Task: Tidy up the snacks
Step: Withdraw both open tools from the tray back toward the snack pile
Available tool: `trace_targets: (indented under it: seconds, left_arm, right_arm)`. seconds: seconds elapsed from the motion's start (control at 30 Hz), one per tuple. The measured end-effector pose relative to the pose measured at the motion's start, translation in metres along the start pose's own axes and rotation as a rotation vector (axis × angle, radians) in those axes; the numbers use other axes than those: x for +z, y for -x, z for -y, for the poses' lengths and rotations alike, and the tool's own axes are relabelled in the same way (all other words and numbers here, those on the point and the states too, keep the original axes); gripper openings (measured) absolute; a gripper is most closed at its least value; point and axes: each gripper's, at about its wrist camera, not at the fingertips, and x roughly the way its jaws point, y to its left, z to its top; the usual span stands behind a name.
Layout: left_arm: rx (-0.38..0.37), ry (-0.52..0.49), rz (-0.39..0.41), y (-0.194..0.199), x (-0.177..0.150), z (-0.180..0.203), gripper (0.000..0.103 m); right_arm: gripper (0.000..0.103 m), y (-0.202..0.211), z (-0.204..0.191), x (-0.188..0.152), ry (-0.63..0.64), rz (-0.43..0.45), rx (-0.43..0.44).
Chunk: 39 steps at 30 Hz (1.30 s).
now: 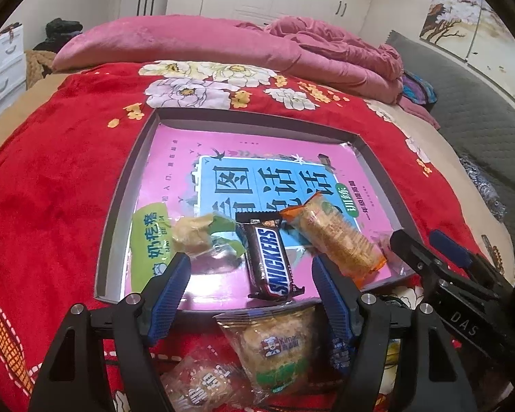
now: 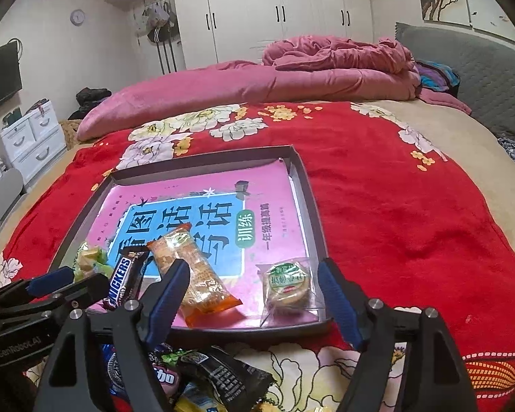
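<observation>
A shallow grey tray (image 1: 120, 185) (image 2: 310, 199) lined with a pink book lies on the red floral blanket. In it lie a Snickers bar (image 1: 271, 261) (image 2: 122, 283), an orange cracker pack (image 1: 336, 237) (image 2: 195, 274), a green-wrapped snack (image 1: 202, 233) (image 2: 91, 259) and a round pastry in clear wrap (image 2: 286, 286). My left gripper (image 1: 250, 274) is open and empty over the tray's near edge, above a Kimado snack bag (image 1: 274, 346). My right gripper (image 2: 252, 278) is open and empty, near the tray's front; it shows in the left wrist view (image 1: 419, 240).
Loose snacks lie on the blanket in front of the tray: a clear-wrapped cake (image 1: 199, 388) and a pile of dark and yellow packets (image 2: 206, 377). A folded pink quilt (image 1: 223, 41) lies at the far side. A grey headboard (image 2: 480, 79) is on the right.
</observation>
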Motion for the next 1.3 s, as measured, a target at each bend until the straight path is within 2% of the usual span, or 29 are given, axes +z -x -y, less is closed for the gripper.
trace_targets:
  seconds: [0.53,0.73,0.83,1.3]
  left_arm:
    - [0.02,0.034,-0.018,0.011,-0.006,-0.012,0.075]
    - [0.023,0.05,-0.018,0.02,-0.009,-0.02,0.075]
    - [0.024,0.067,-0.031,0.024,-0.013,-0.025,0.075]
    - [0.031,0.083,-0.015,0.047,-0.022,-0.034,0.075]
  right_arm:
    - [0.08,0.009,0.002,-0.006,0.01,-0.009,-0.008]
    - [0.081,0.016,0.008,-0.008,-0.009,-0.009,-0.008]
    - [0.087,0.021,0.013,-0.01,-0.035,-0.017,-0.003]
    - [0.087,0.04,0.014,-0.02,-0.059,-0.032,0.006]
